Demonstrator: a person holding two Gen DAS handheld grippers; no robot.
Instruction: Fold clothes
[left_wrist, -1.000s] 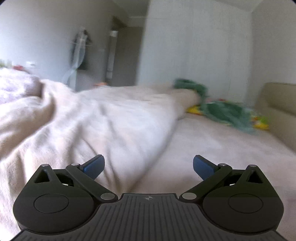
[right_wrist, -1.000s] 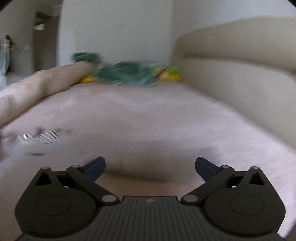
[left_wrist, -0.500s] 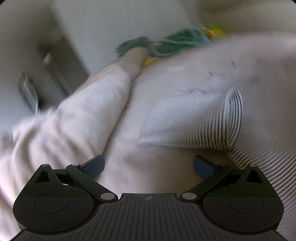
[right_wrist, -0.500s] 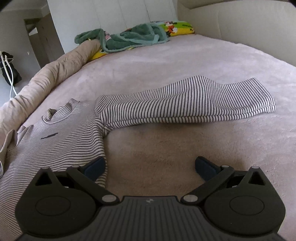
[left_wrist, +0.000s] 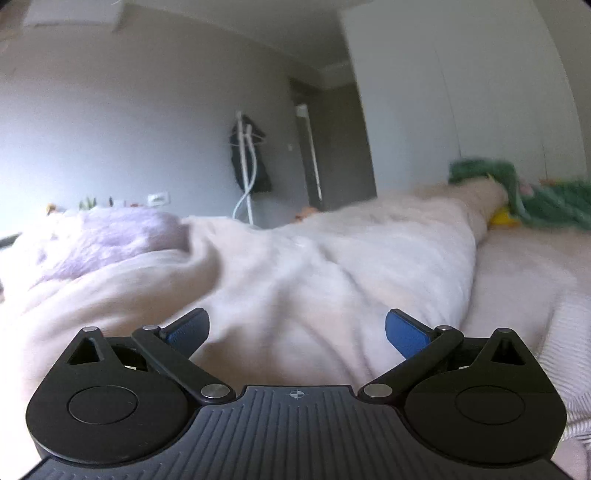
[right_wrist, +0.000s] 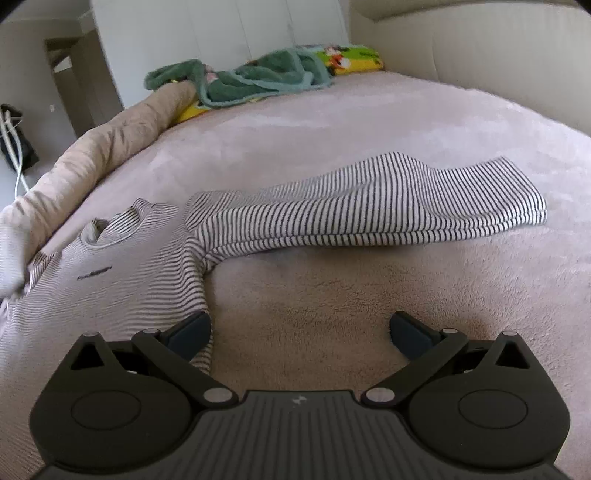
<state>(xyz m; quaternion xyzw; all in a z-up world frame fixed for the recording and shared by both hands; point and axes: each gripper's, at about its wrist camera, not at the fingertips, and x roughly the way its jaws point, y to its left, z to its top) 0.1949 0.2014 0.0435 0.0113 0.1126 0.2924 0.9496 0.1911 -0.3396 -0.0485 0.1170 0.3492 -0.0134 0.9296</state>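
Your left gripper (left_wrist: 295, 328) rides low, blue-padded fingers (left_wrist: 406, 334) spread wide with nothing between them. Directly ahead and under the fingers: a rumpled, pale cream fleece blanket (left_wrist: 295, 273), blurred, heaped in soft folds. Ahead to the left, a fuzzy lilac throw (left_wrist: 107, 236) lies against the blanket. Far ahead to the right, a crumpled green towel (left_wrist: 535, 199) sits at the blanket's far end, a yellow item (left_wrist: 502, 219) just beside it. Low at the right edge, a sliver of finely striped fabric (left_wrist: 576, 369). Beyond the blanket, a white stand with a dark garment (left_wrist: 251, 166) stands against the grey wall (left_wrist: 129, 129), near a dark doorway (left_wrist: 332, 155).
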